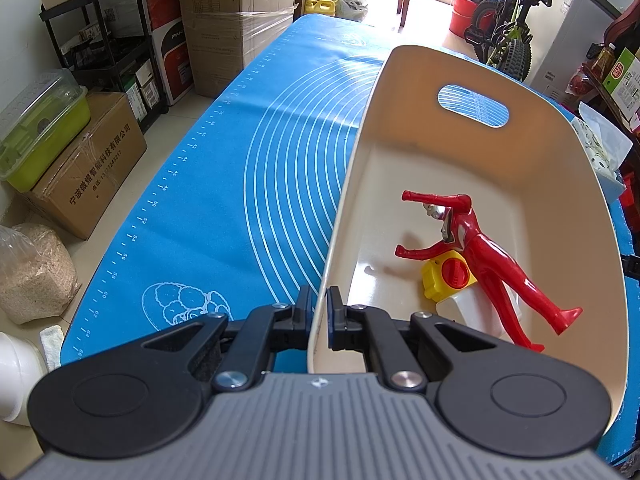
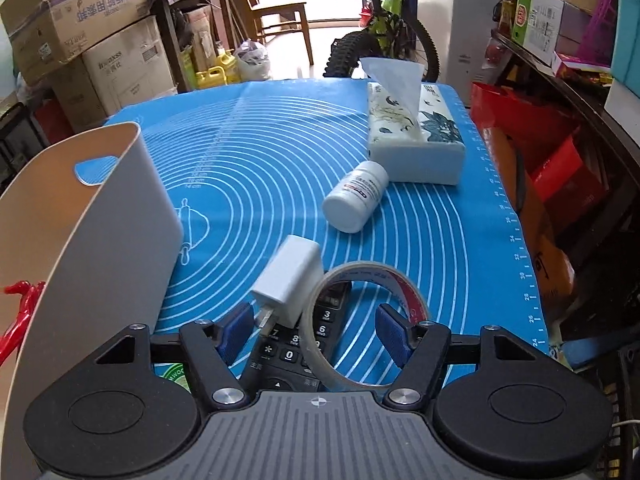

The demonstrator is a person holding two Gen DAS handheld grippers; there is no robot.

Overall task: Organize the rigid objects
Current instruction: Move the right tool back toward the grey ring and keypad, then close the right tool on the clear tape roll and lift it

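Note:
My left gripper [image 1: 319,304] is shut on the near left wall of a cream bin [image 1: 460,92] that stands on the blue mat [image 1: 224,184]. Inside the bin lie a red toy figure [image 1: 484,248], a yellow and red toy [image 1: 450,274] and a white block [image 1: 472,312]. My right gripper [image 2: 316,328] is open just above a roll of tape [image 2: 362,316], a white charger plug [image 2: 290,280] and a black remote [image 2: 296,344]. A white pill bottle [image 2: 356,196] lies further ahead. The bin [image 2: 120,216] stands at the left in the right wrist view.
A tissue box [image 2: 416,136] sits on the mat's far right. Cardboard boxes [image 1: 236,20], a black shelf rack [image 1: 100,48] and a green crate [image 1: 40,132] stand left of the table. A bicycle [image 2: 384,32] and cluttered shelves [image 2: 560,80] lie behind and right.

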